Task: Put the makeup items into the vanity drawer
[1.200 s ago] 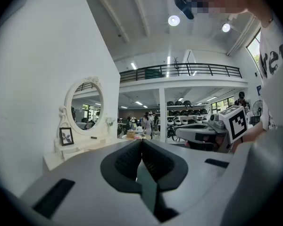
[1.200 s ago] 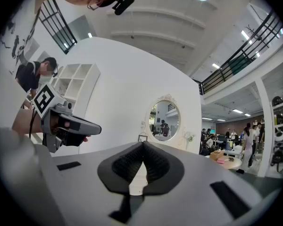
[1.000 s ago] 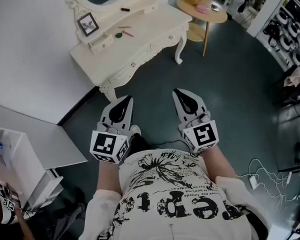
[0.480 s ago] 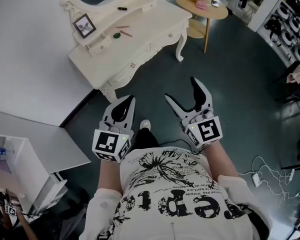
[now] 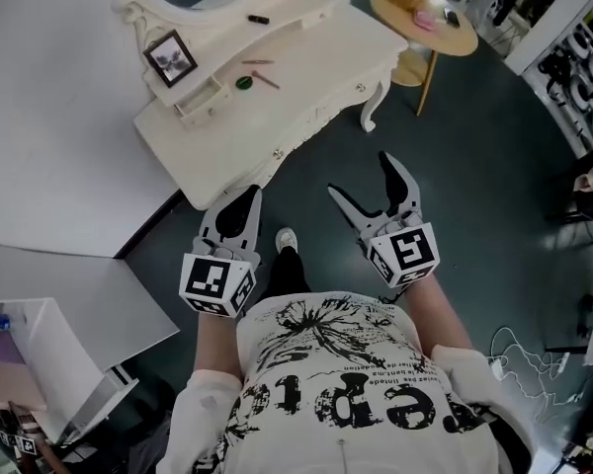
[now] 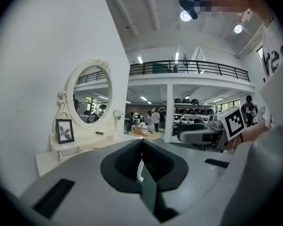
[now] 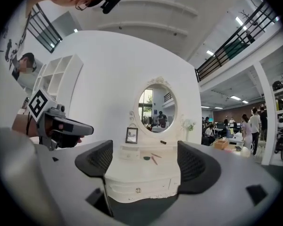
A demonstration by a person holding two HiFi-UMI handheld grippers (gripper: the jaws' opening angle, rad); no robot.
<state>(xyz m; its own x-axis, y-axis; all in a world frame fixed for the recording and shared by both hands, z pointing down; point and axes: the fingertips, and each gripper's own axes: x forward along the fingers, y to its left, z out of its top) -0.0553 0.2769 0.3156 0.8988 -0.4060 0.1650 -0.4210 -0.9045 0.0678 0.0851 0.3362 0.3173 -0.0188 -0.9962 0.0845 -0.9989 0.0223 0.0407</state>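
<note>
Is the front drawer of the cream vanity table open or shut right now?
Shut. On the cream vanity table, the front drawer sits flush with the carved front, and no gap shows around it.

vanity [image 5: 311, 55] cream-white | wall [image 5: 49, 117] white | floor [image 5: 494, 186] dark grey-green | side table [image 5: 397, 15] tan | shirt [image 5: 346, 363] white (black print)

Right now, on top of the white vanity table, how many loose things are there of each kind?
Small black-framed picture: 1
Short black tube: 1
Round green compact: 1
Slim reddish sticks: 2
Total: 5
</note>
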